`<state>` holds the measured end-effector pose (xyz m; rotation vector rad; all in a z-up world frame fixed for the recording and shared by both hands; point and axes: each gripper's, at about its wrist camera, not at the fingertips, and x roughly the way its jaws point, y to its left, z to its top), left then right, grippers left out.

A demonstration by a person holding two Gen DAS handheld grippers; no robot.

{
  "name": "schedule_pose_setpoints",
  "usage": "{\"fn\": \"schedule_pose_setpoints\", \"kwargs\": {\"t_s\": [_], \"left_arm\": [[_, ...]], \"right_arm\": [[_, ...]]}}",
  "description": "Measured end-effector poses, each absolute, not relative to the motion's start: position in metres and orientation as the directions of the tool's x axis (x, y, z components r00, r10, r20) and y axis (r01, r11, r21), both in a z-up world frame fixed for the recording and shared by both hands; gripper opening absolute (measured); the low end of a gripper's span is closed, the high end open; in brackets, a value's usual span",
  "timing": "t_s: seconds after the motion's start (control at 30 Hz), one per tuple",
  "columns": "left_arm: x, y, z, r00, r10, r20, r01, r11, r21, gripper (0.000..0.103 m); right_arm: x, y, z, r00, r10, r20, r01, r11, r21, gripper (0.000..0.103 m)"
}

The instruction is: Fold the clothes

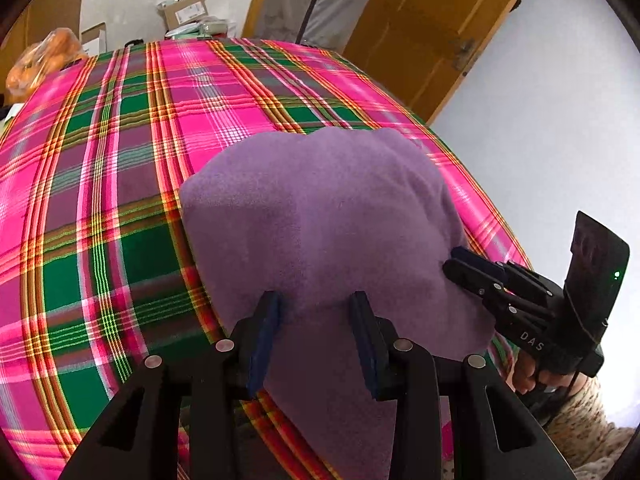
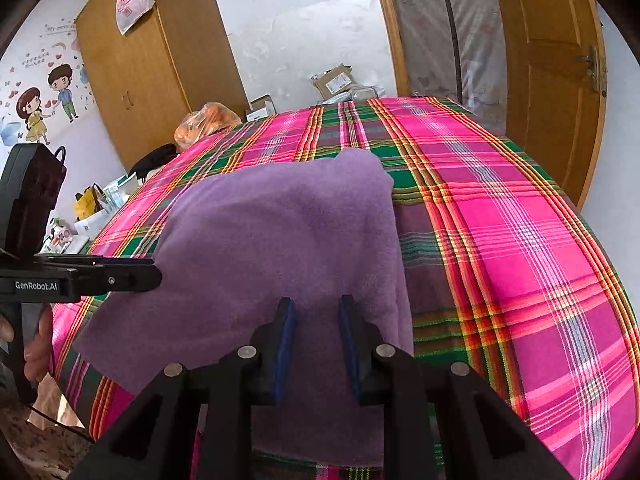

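A purple fleece cloth (image 1: 320, 208) (image 2: 280, 224) lies folded on the pink and green plaid table cover (image 1: 100, 160) (image 2: 500, 220), with its near part draped over the front edge. My left gripper (image 1: 314, 304) is open, its blue pads just above the cloth's near left part. My right gripper (image 2: 316, 308) is also open, with a narrower gap, over the cloth's near right part. Each gripper shows in the other's view: the right gripper (image 1: 452, 262) at the cloth's right edge, the left gripper (image 2: 156, 274) at its left edge. Nothing is pinched between either pair of fingers.
An orange plastic bag (image 1: 44, 60) (image 2: 208, 120) sits at the table's far left corner. Cardboard boxes (image 1: 184, 10) (image 2: 336, 80) stand behind the far edge. A wooden door (image 1: 440, 20) (image 2: 552, 80) is at the right and a wardrobe (image 2: 132, 72) at the left. A person's hand (image 1: 528, 372) holds the right gripper.
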<state>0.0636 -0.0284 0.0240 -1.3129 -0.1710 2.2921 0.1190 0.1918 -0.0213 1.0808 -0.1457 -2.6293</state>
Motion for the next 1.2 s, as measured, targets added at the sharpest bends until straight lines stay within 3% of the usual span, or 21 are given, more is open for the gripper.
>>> {"fn": "schedule_pose_setpoints", "kwargs": {"t_s": [0.23,0.57,1.2], "left_arm": [[0.089,-0.026,0.039,-0.416,0.532,-0.737,-0.434,-0.829,-0.352,0.038],[0.102,-0.007,0.028,-0.466,0.464,-0.753,-0.501,-0.840,-0.208,0.037],[0.111,-0.003,0.026,-0.525,0.442,-0.728,-0.471,-0.863,-0.184,0.037]], "right_arm": [[0.139,0.189,-0.013,-0.672,-0.316,-0.670,0.231,-0.949,0.215,0.022],[0.142,0.192,-0.023,-0.676,-0.318,-0.665,0.239,-0.948,0.210,0.020],[0.156,0.191,-0.029,-0.730,-0.297,-0.615,0.221,-0.955,0.199,0.020]]}}
